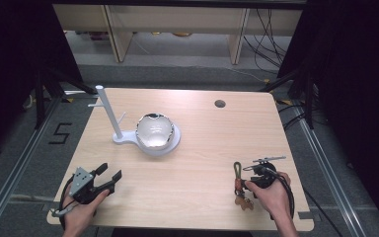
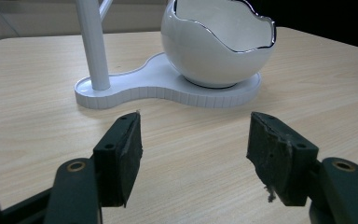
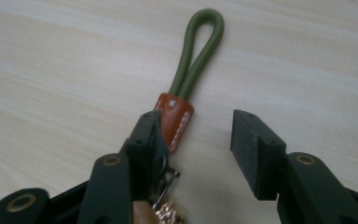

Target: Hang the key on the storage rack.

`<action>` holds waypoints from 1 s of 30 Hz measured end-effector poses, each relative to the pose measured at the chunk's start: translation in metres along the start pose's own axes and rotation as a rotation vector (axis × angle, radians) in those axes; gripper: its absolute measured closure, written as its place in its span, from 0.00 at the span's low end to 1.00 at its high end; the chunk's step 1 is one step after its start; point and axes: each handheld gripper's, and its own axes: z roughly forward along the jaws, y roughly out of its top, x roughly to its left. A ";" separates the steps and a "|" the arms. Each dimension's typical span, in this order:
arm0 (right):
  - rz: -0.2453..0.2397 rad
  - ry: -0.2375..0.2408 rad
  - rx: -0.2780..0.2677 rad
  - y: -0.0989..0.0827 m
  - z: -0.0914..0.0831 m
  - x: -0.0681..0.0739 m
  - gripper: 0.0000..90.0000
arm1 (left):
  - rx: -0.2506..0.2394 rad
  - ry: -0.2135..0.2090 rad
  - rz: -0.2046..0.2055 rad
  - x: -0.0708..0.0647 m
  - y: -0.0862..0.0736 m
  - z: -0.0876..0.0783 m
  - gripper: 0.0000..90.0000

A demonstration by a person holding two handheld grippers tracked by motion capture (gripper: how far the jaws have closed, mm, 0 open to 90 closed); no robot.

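hands at the near edge of the table (image 1: 197, 148), one gripper in each. left gripper (image 1: 109, 177) by the near left corner, held just above the wood, jaws spread wide apart, nothing between them, pointing toward the white stand (image 1: 128, 138). pads (image 2: 129, 154) worn and frayed in the left gripper view. right gripper (image 3: 196, 140) by the near right corner, jaws parted, tilted down over a keychain (image 1: 238, 185) lying flat on the wood. olive cord loop (image 3: 200, 51) stretching away from the jaws, brown leather tab (image 3: 175, 119) with white stitching touching the inner side of one jaw, metal clasp and gold bits tucked under that same jaw; other jaw standing clear of it. farther in, left of centre: white stand with flat base, upright post (image 2: 93, 42) with short pegs, and a glossy egg-shaped bowl (image 2: 219, 42) with a jagged dark-lined rim sitting on the base's wider end. small round hole (image 1: 220, 103) near the far right corner.
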 end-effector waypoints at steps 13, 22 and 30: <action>0.047 -0.015 0.167 0.013 0.002 0.023 0.58 | -0.004 0.002 0.019 -0.002 0.000 0.002 0.38; 0.058 -0.041 0.216 0.021 0.009 0.028 0.59 | -0.005 0.004 0.017 -0.002 0.000 0.002 0.39; 0.065 -0.085 0.239 0.029 0.017 0.032 0.59 | 0.009 0.011 0.022 -0.002 0.000 0.001 0.39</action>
